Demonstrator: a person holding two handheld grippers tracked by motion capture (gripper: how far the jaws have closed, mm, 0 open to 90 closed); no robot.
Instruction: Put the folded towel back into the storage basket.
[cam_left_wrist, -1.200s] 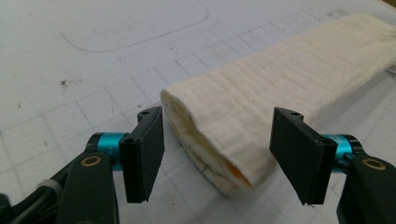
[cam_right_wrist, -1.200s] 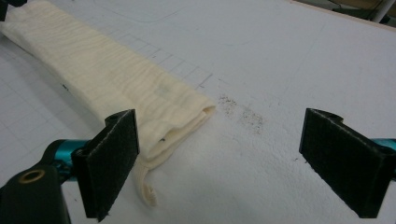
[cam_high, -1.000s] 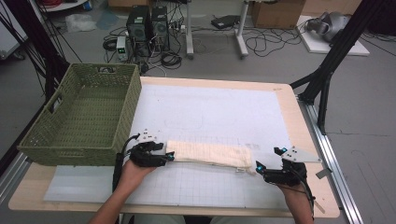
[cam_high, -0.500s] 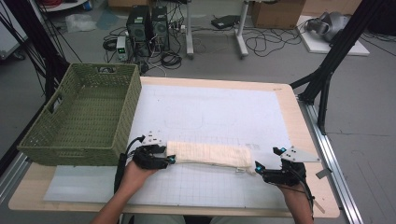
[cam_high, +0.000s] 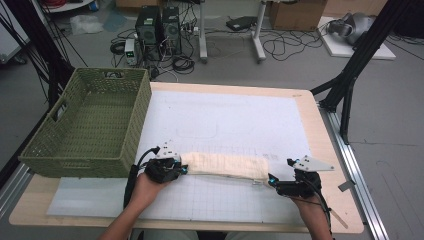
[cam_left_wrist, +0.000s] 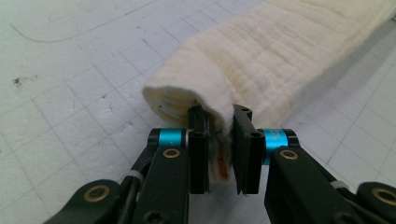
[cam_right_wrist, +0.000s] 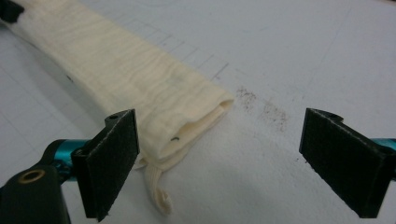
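I have the folded cream cloth lying as a long, flat band low in the high view, running from lower centre-left to lower centre-right across the white gridded mat on the worktop. My left claw sits at the band's left end. In the left gripper view that claw has its 2 black jaws drawn in on the rounded, folded end of the cloth; they have just been closing, and the fabric is bunched between the pads, with a small orange mark on it down in the gap. The rest of the band stretches away to the upper right of that frame.

My right claw is at the band's right end, lower right in the high view, with its grey plate above it. In the right gripper view the claw stands spread wide: 1 pad is at the lower left of the frame, just beside the cloth's open layered end, the other is far off at the right edge over bare mat. The pads are not pressing on the fabric. A thin cream strip curls out from under the cloth's corner near the left pad.

The green woven basket stands at the left of the high view, touching the mat's edge, close to my left hand.
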